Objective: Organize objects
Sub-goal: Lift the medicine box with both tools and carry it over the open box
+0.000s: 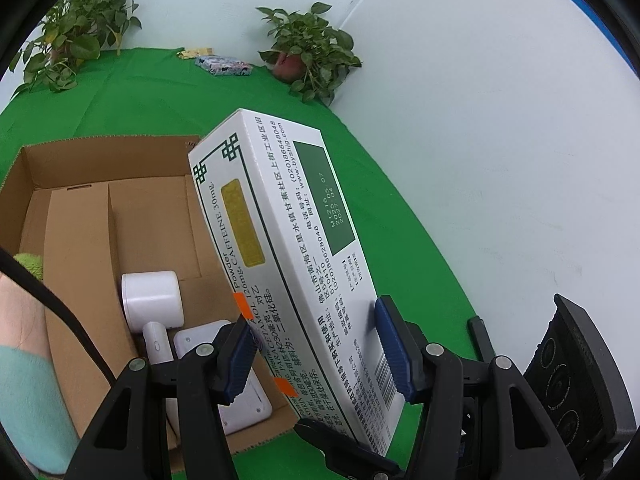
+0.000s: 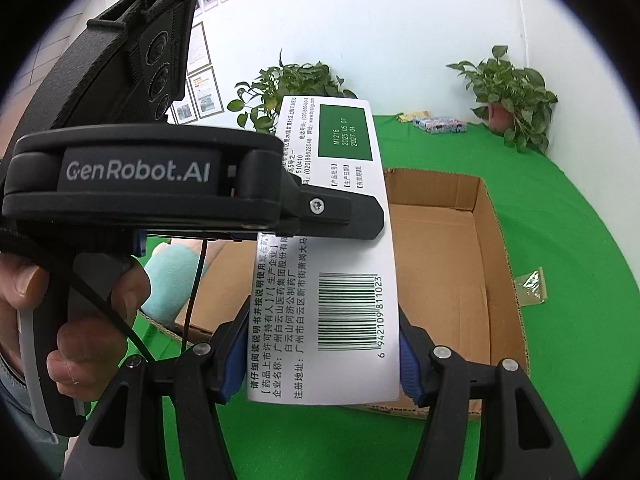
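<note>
A white medicine box (image 1: 292, 248) with green print is held in the air over the open cardboard box (image 1: 100, 204). My left gripper (image 1: 316, 350) is shut on its near end. My right gripper (image 2: 322, 360) is shut on the same medicine box (image 2: 332, 240) near its barcode, above the cardboard box (image 2: 460, 280). The left gripper's body (image 2: 160, 184) crosses the right wrist view and grips the box's middle. Inside the cardboard box lie a white cylindrical device (image 1: 154, 300) and a white flat device (image 1: 240, 392).
A green cloth (image 1: 160, 96) covers the table. Potted plants (image 1: 308, 52) (image 1: 76, 36) stand at the back by the white wall, with a patterned packet (image 1: 224, 66) between them. A clear wrapper (image 2: 530, 286) lies right of the cardboard box.
</note>
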`<state>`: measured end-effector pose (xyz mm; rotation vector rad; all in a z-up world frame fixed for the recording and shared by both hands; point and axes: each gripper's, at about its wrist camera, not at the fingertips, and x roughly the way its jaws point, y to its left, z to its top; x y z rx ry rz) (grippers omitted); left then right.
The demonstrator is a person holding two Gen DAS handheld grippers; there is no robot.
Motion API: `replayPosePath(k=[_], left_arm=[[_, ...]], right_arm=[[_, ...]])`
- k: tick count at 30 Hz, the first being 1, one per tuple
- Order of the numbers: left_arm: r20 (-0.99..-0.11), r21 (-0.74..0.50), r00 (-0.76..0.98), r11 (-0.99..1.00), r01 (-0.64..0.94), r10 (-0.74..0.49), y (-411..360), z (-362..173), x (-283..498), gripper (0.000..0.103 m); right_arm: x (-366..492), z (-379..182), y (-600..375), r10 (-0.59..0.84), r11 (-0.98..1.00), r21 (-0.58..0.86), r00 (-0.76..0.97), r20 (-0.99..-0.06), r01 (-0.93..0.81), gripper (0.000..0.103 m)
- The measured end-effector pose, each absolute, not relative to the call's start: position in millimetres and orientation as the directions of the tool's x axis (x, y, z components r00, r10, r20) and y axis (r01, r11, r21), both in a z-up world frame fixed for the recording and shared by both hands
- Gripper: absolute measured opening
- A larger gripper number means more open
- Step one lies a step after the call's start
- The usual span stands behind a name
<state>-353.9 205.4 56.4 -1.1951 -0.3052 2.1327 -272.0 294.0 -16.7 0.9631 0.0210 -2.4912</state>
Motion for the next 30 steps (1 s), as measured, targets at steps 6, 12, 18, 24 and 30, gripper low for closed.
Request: replayPosePath(k=[6, 12, 18, 24, 30], left_arm=[[-0.693, -0.506, -0.329, -0.758, -0.412, 0.642, 214, 26, -384, 0.054], [-0.709, -0.509, -0.308, -0.762, -0.4, 0.635, 221, 3, -404, 0.054], [-0.736, -0.5, -0.285, -0.776, -0.383, 0.615, 225, -15, -417, 0.054], [-0.757, -0.499, -0.257, -0.785, -0.366, 0.601, 230, -32, -429, 0.054], [-0.766, -0.505, -0.234, -0.786, -0.356, 0.598, 233, -47, -437, 0.054]], right_arm=[[-290, -32, 295, -0.419, -0.891, 0.178, -0.61, -0.673, 0.417, 0.06], [-304, -42, 298, -0.421, -0.892, 0.204, -0.579, -0.698, 0.402, 0.06], [-312, -53, 299, -0.432, -0.89, 0.24, -0.544, -0.72, 0.388, 0.06], [-319, -63, 302, -0.441, -0.887, 0.271, -0.512, -0.737, 0.373, 0.06], [-321, -71, 302, -0.438, -0.889, 0.281, -0.497, -0.749, 0.361, 0.06]])
